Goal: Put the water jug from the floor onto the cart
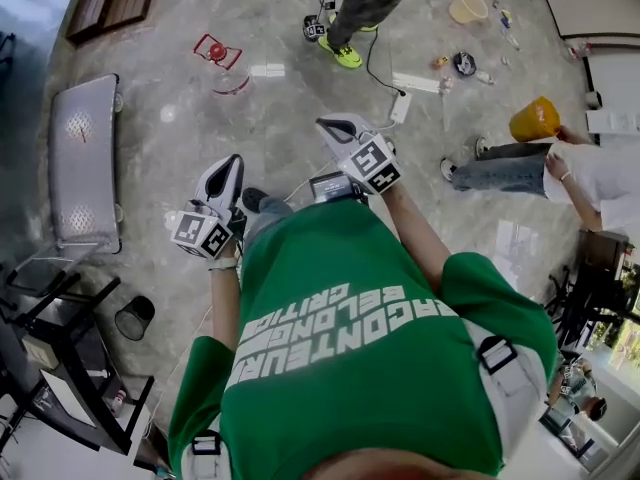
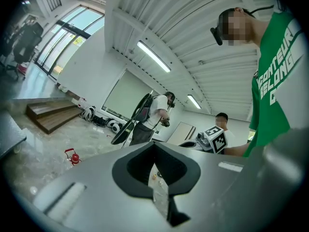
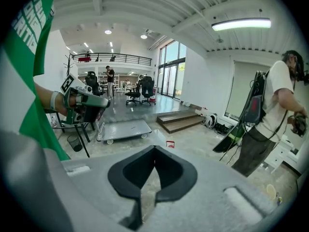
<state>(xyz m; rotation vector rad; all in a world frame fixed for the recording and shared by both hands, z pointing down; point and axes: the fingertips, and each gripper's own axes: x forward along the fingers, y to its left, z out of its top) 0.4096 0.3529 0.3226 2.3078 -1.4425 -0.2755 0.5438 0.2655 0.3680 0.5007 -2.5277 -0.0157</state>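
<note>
White-and-black left gripper [image 1: 228,168] and right gripper [image 1: 335,126] are carried empty, fingers pressed together (judged a travel posture); grey flat platform cart [image 1: 85,158] is unloaded.

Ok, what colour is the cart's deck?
The cart has a plain light grey deck, clearest in the right gripper view.

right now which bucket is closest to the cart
The black mesh bucket, just past the cart's end; the cream bucket and the yellow bucket are far across the floor.
</note>
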